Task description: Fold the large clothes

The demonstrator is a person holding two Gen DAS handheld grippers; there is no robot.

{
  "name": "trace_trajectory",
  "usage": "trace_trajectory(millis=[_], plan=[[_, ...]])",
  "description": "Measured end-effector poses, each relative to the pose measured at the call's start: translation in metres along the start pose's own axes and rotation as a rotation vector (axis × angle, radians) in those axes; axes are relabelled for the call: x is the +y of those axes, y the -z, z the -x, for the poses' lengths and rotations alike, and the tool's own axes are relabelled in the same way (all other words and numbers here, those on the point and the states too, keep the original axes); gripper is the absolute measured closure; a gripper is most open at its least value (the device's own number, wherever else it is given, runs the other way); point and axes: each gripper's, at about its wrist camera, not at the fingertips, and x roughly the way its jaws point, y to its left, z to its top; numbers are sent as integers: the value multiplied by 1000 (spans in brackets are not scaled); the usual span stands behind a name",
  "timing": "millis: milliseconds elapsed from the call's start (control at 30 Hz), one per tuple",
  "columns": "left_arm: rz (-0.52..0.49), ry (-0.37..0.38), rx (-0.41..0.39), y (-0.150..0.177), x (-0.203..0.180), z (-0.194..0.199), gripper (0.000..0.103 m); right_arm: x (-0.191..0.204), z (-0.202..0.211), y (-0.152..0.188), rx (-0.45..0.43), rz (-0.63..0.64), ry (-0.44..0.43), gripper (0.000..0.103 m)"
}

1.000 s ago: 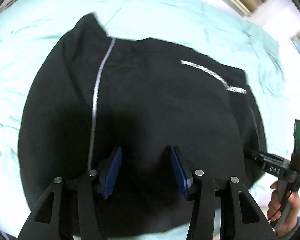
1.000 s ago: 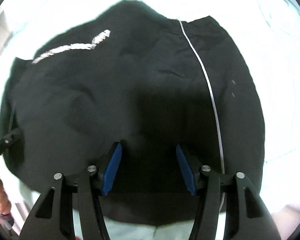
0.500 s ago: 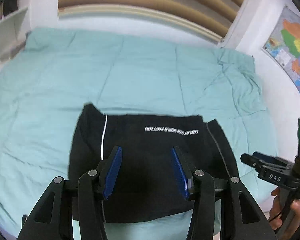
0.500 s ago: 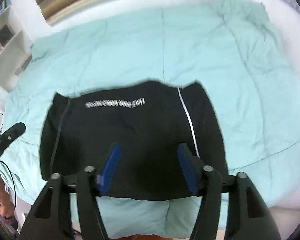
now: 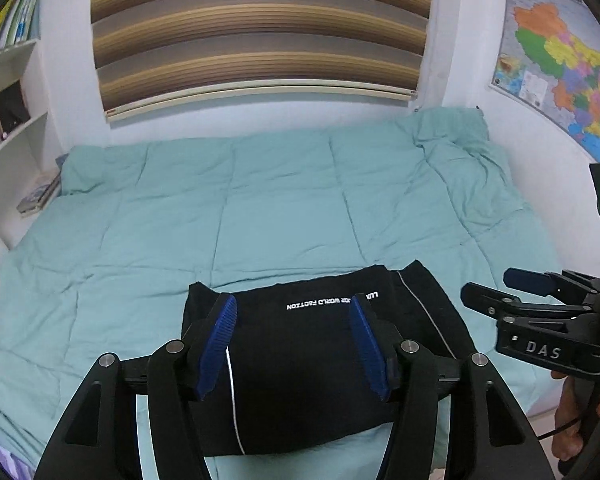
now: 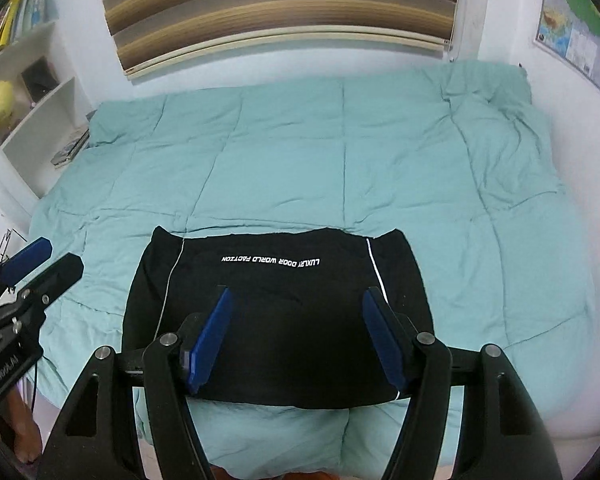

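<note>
We hold both grippers, left (image 5: 292,346) and right (image 6: 296,338), spread wide and empty above the bed's (image 6: 380,168) near edge. The quilt (image 5: 260,216) beyond lies bare. The black garment (image 6: 276,320) lies folded there, white lettering up.

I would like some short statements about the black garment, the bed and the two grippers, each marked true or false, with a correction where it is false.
1. The black garment lies folded on the teal duvet. True.
2. The left gripper is shut on the garment. False: its fingers stand apart, holding nothing.
3. The right gripper is open. True.
4. The garment lies at the far end of the bed, by the window blind. False: it lies at the near edge.
5. White lettering is printed on the garment. True.
</note>
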Motion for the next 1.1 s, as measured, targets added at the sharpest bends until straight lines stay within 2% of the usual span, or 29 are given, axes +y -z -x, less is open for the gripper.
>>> trace_trajectory(millis=[233,367,400,567,1100], plan=[[52,-28,21,5,-3,0,42,-3,3,1,-1,-6,10,31],[-27,-225,6,13,-17,-6,42,-8,-2,5,15,-19,8,31],[-48,-244,13,15,-21,-8,42,-8,-4,6,20,-18,6,30],[-41,-218,42,21,-26,-12,42,-8,-10,13,31,-20,10,31],[-44,-270,49,20,-25,-20,35,-18,-20,10,50,-26,2,30]])
